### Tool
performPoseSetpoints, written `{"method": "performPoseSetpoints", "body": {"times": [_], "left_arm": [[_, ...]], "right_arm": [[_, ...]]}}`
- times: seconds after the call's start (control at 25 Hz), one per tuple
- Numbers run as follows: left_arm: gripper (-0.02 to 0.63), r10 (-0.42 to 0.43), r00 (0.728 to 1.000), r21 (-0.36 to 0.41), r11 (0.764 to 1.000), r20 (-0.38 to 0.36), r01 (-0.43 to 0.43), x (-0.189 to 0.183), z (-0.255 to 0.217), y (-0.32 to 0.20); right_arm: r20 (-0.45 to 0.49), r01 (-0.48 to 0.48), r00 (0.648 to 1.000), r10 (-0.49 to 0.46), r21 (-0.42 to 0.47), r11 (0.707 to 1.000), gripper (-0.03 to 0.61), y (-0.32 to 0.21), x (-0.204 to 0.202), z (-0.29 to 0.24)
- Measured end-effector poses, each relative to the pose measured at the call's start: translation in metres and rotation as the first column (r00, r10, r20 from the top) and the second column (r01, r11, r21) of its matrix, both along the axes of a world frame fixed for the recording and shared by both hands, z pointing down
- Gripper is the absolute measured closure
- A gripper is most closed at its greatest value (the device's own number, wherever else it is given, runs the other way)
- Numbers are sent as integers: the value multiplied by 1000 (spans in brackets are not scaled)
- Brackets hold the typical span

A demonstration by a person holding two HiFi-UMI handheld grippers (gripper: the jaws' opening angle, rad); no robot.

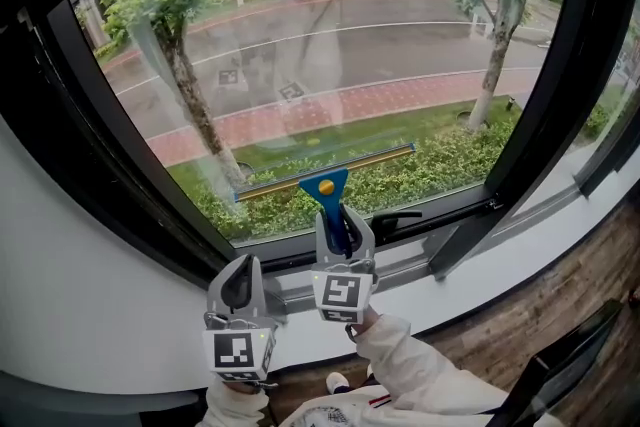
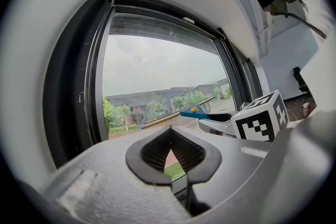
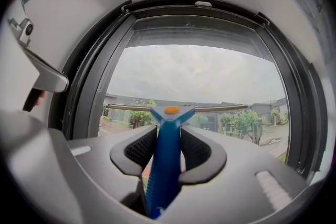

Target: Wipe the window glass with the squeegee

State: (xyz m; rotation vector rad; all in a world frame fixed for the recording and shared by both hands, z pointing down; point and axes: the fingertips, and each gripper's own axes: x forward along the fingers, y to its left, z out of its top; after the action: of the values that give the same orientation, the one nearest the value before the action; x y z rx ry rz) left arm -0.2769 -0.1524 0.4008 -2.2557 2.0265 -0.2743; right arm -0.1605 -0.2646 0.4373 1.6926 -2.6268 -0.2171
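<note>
A squeegee [image 1: 328, 183] with a blue handle, an orange button and a long metal blade rests against the lower part of the window glass [image 1: 330, 55]. My right gripper [image 1: 343, 233] is shut on the squeegee's blue handle [image 3: 165, 157], blade [image 3: 210, 108] level across the pane ahead. My left gripper [image 1: 240, 287] hangs lower left of it, below the window frame, shut with nothing between its pads [image 2: 173, 152]. From the left gripper view the squeegee [image 2: 195, 110] shows at right beyond the right gripper's marker cube [image 2: 261, 119].
A black window frame [image 1: 90, 145] surrounds the pane, with a black handle [image 1: 398, 218] on the bottom rail and a white sill [image 1: 500, 255] below. Wooden floor [image 1: 560, 305] and a dark chair back [image 1: 560, 365] lie at lower right. Trees and a road show outside.
</note>
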Motion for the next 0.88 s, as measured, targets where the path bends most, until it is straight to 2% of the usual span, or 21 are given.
{"method": "performPoseSetpoints", "body": {"times": [0.12, 0.24, 0.88], "left_arm": [[614, 3, 1000, -4, 1000, -1, -3, 1, 0, 0], [614, 4, 1000, -8, 1000, -2, -4, 3, -1, 0], [614, 14, 1000, -37, 999, 11, -13, 7, 10, -3]], "right_arm": [[28, -1, 1000, 1, -20, 1000, 434, 0, 0, 7], [-6, -1, 1000, 1, -35, 999, 434, 1, 2, 18], [6, 7, 1000, -6, -124, 992, 434, 1, 3, 57]]}}
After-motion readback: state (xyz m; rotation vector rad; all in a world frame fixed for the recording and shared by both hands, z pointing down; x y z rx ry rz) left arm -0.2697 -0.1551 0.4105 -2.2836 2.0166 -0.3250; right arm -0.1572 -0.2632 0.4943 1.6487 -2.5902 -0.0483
